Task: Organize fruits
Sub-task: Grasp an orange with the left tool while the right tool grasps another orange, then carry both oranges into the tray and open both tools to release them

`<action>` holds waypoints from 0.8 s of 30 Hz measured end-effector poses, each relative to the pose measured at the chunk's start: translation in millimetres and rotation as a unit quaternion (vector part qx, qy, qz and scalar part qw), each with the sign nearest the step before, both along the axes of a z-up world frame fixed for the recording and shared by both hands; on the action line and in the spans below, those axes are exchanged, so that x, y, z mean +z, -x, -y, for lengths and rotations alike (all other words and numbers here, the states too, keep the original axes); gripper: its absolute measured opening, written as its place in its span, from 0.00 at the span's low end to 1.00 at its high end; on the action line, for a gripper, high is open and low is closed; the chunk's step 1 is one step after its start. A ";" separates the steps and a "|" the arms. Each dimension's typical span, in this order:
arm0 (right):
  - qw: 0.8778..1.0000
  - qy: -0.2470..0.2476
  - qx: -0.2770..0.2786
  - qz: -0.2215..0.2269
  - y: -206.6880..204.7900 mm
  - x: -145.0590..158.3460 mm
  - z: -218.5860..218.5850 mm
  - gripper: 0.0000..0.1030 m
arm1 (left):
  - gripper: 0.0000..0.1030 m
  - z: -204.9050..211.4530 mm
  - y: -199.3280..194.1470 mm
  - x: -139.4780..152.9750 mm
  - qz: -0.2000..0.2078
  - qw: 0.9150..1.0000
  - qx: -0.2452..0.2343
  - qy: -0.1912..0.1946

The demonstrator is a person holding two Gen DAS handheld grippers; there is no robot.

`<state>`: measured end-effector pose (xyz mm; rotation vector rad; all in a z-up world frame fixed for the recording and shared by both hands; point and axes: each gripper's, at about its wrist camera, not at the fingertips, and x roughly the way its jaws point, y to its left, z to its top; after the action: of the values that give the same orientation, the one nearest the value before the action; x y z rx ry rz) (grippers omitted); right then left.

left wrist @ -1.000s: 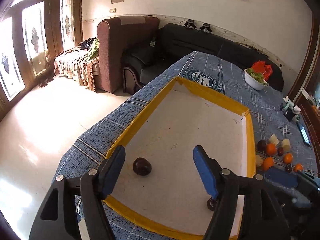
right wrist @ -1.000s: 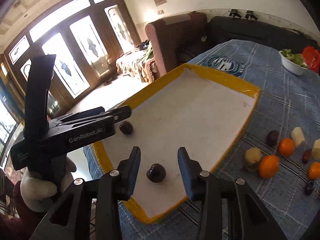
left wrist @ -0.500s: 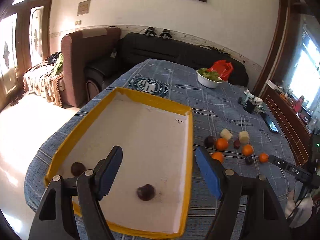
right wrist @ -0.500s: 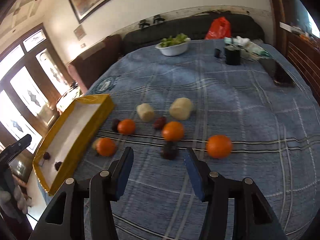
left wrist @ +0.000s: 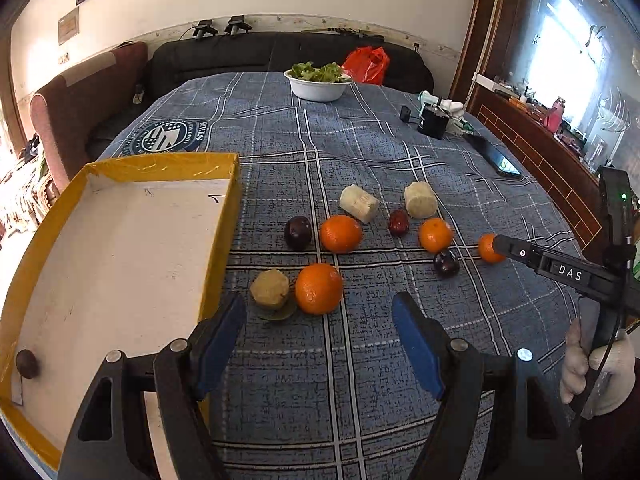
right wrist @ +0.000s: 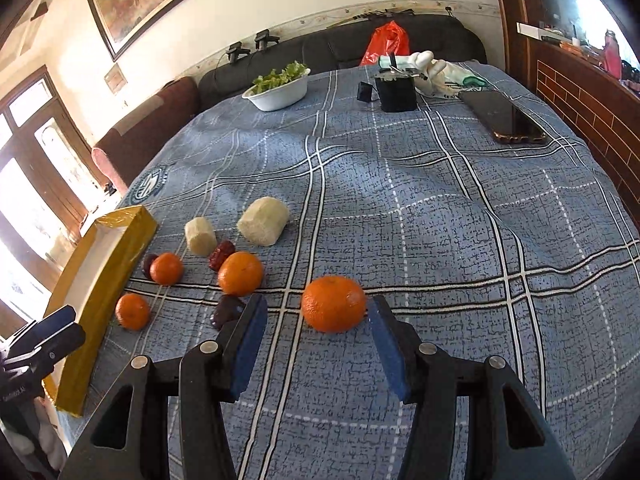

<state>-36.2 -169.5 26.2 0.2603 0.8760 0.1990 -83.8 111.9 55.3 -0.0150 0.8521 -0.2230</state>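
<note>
The orange [right wrist: 333, 303] nearest the right tool [right wrist: 316, 344] is sitting on the bench [right wrist: 440, 208] cloth between that tool's spread blue pads, close to the right pad but not pressed by either, so the tool is standing open around it, likely lining up a pick. The rest of the fruit is lying loose in a cluster toward the yellow-edged tray [left wrist: 224, 200]: more oranges, dark plums, pale peeled pieces. One dark plum [left wrist: 27, 364] is already resting in the tray's near corner, which suggests the sorting is only beginning.

The left tool [left wrist: 320, 344] is hanging open and empty over the cloth, facing another orange [left wrist: 319, 289] and a pale fruit [left wrist: 270, 290] just beside the tray wall.

A second earlier both tools were hovering over the tray, each framing a plum; now both are facing the loose fruit, and the right tool's jaws have just been opening, with the orange now between them.
</note>
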 end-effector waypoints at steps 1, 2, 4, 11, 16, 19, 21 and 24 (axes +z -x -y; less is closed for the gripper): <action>1.000 0.000 -0.001 -0.001 -2.1 -2.7 0.2 0.55 | 0.72 2.6 -4.4 -2.8 -0.002 1.000 -0.001 -0.004; 1.000 0.000 -0.001 -0.003 -4.9 -5.0 0.2 0.55 | 0.70 5.0 -8.0 -5.2 -0.005 1.000 -0.004 -0.007; 1.000 0.005 -0.005 -0.007 -10.4 -8.8 0.8 0.55 | 0.68 9.3 -14.3 -9.7 -0.007 1.000 -0.009 -0.016; 1.000 -0.012 -0.012 -0.018 -19.9 -19.0 9.5 0.55 | 0.46 25.9 -34.0 -22.7 -0.015 0.998 -0.041 -0.041; 0.999 -0.024 -0.009 -0.020 -21.9 -21.6 11.1 0.55 | 0.34 32.9 -47.2 -34.3 -0.039 0.996 -0.048 -0.063; 1.000 -0.021 -0.005 -0.018 -22.6 -21.6 8.5 0.55 | 0.34 36.7 -48.8 -42.6 -0.048 0.994 -0.047 -0.083; 1.000 -0.016 -0.002 -0.016 -23.1 -21.8 6.1 0.55 | 0.34 40.7 -48.1 -44.1 -0.048 0.994 -0.051 -0.084; 1.000 -0.007 0.001 -0.013 -23.1 -22.0 2.6 0.55 | 0.32 45.8 -47.1 -45.7 -0.045 0.994 -0.049 -0.084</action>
<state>-13.0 -172.1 4.2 0.2755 0.9019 0.2046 -36.7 66.1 9.6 0.1761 0.9613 -0.2434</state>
